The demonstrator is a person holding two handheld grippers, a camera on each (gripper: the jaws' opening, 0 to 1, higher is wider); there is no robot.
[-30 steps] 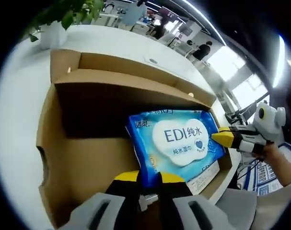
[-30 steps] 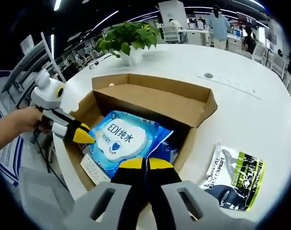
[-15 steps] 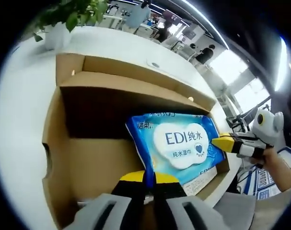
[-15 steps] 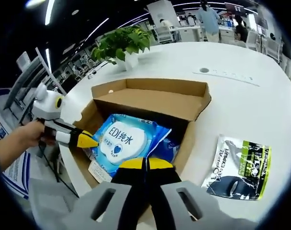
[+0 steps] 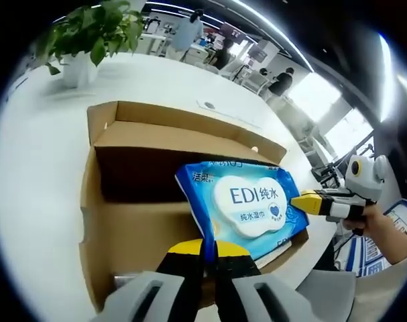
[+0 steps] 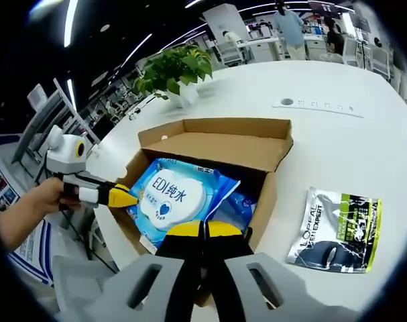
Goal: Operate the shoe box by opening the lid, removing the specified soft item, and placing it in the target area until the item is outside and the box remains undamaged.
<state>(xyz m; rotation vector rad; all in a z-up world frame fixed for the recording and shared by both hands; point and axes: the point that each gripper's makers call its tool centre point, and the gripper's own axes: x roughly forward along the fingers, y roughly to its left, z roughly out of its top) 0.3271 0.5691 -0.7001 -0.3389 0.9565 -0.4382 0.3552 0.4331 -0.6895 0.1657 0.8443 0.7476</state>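
Observation:
A blue wet-wipes pack [image 5: 250, 201] [image 6: 169, 194] with a white "EDI" label hangs tilted over the open brown shoe box [image 5: 90, 201] [image 6: 220, 144]. Its right end is above the box's front wall. The lid stands folded back behind it. My left gripper [image 5: 208, 247] is shut on the pack's near edge; it enters the right gripper view from the left [image 6: 125, 197], held by a hand. My right gripper [image 6: 203, 230] is shut on the pack's opposite corner, and its yellow tip [image 5: 309, 202] meets the pack's far edge in the left gripper view.
The box sits near the edge of a round white table [image 6: 337, 134]. A black-and-green sachet [image 6: 337, 231] lies on the table right of the box. A potted plant [image 5: 89, 33] [image 6: 176, 70] stands behind it. A socket strip [image 6: 317, 106] is set in the tabletop. People stand far behind.
Both views have pulled up and back from the box. The wipes pack has risen with both grippers, from down inside the box to level with its rim.

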